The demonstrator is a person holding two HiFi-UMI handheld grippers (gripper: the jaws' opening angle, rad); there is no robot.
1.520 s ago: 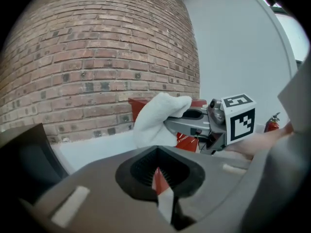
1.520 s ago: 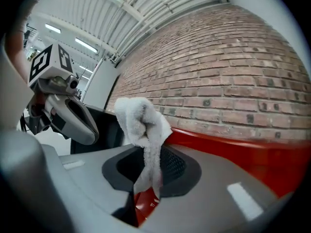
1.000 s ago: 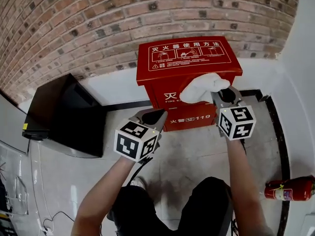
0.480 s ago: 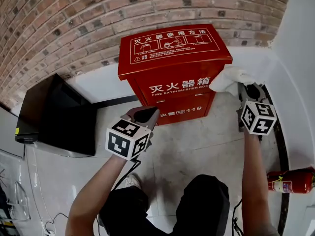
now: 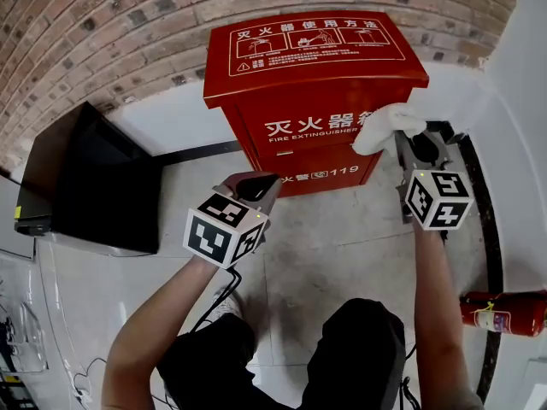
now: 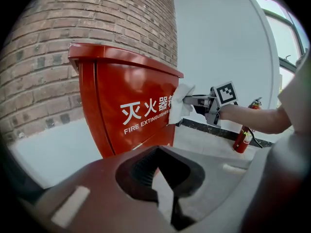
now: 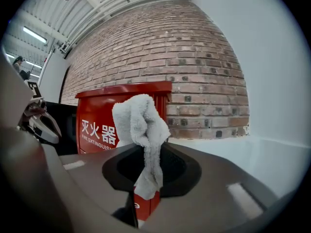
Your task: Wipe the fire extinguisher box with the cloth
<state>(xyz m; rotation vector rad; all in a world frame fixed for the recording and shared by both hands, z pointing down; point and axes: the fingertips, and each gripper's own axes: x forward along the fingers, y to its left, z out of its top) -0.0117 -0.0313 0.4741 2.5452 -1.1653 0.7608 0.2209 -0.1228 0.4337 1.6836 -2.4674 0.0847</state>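
Against the brick wall (image 5: 102, 32), the fire extinguisher box (image 5: 308, 75) stands upright on the floor (image 5: 342, 237), with you kneeling in front of it. Your right gripper (image 5: 416, 143) is clamped on the white cloth (image 5: 385, 126): one end is pinched between the jaws and the rest is bunched up ahead of them. The cloth is pressed to the right end of the box's front panel, where it covers the last character of the white lettering.

A second ago the cloth sat at the middle of that panel, just under the lid. Half a second ago it had run past the box's right edge and hung beside it. It is now back on the red face, so you appear to have made one pass across the upper front and to be starting the next from the right corner.

Your left gripper (image 5: 254, 185) has stayed low and in front of the box, clear of it. Its jaws are drawn together with nothing between them, and it takes no part in the wiping.

Much of the job looks undone, to judge by where the cloth has been. The lower front with the number line, the sloped lid with its printed instructions and the sides show no contact in these frames. A loose fire extinguisher (image 5: 504, 311) lies on the floor well to your right. A black cabinet (image 5: 94, 182) stands to the left of the box.
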